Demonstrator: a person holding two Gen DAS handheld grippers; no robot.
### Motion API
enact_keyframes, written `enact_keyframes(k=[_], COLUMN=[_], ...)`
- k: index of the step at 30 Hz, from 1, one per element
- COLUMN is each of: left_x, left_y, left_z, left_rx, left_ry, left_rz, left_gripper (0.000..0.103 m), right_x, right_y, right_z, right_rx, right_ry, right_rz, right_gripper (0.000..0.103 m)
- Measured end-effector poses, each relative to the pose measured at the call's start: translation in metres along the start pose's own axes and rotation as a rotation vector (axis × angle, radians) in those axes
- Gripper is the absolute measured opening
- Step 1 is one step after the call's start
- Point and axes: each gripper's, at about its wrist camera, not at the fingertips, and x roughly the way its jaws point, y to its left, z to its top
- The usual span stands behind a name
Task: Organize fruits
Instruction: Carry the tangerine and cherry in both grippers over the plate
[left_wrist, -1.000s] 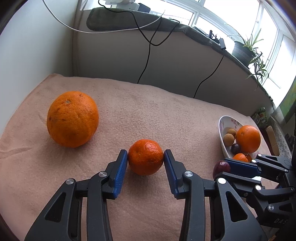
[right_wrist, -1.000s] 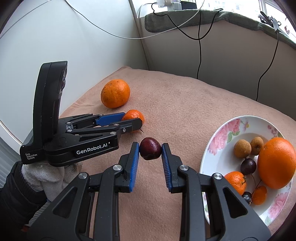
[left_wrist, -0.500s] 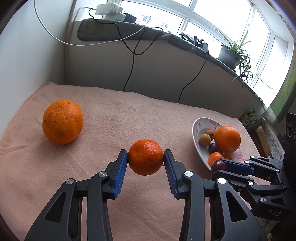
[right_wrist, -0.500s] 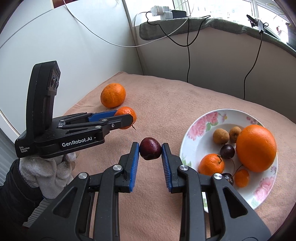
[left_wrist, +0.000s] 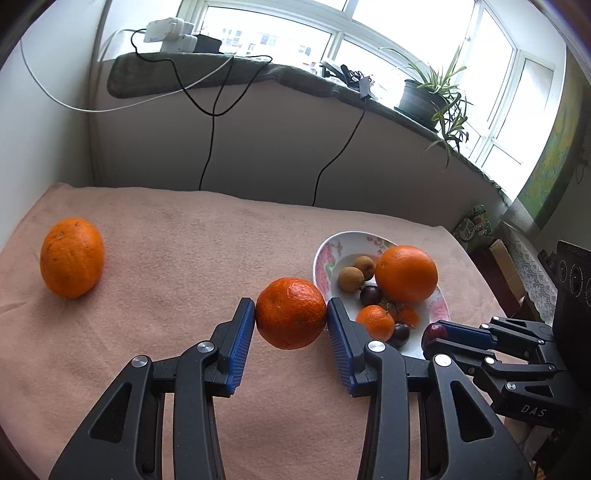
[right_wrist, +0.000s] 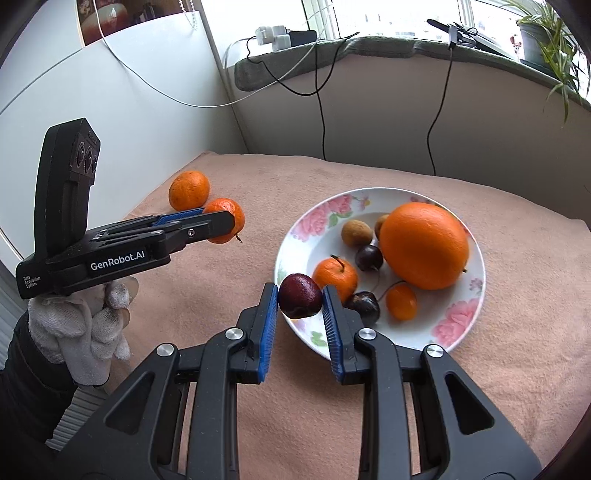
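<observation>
partly hidden cherries (right_wrist: 364, 304) behind jaws, plate (right_wrist: 476, 258) rim cut off

Background stuff: everything sits on a peach fleece blanket (left_wrist: 184, 236) spread flat over the surface. Behind it runs a low beige wall topped by a windowsill with a grey-green cloth (left_wrist: 155, 74) draped along it. A white power strip (left_wrist: 168, 31) sits on that cloth, with black cables (left_wrist: 210, 122) hanging down the wall and a white cable (left_wrist: 92, 107) looping off to the left. Further right on the sill there's a spider plant in a dark pot (left_wrist: 424, 98), with big bright windows (left_wrist: 417, 37) behind.
</observation>
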Motion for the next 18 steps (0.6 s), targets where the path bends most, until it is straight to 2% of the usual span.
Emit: enact_keyframes(k=[8,18], left_x=[0.013,0.024], left_y=[-0.018,-0.035], left_z=[0.001,0.005], left_rx=[0.018,0.048], left_ry=[0.019,0.035], left_rz=[-0.017,-0.023], left_gripper=[0.039,0.039], right_x=[-0.008,-0.005], right_y=[-0.030,-0.048], right_z=[-0.010,-0.018], right_rx=[0.041,0.068], right_ry=[0.009,0.024], right_rz=[-0.039,-0.061], right_gripper=[0.026,0.026])
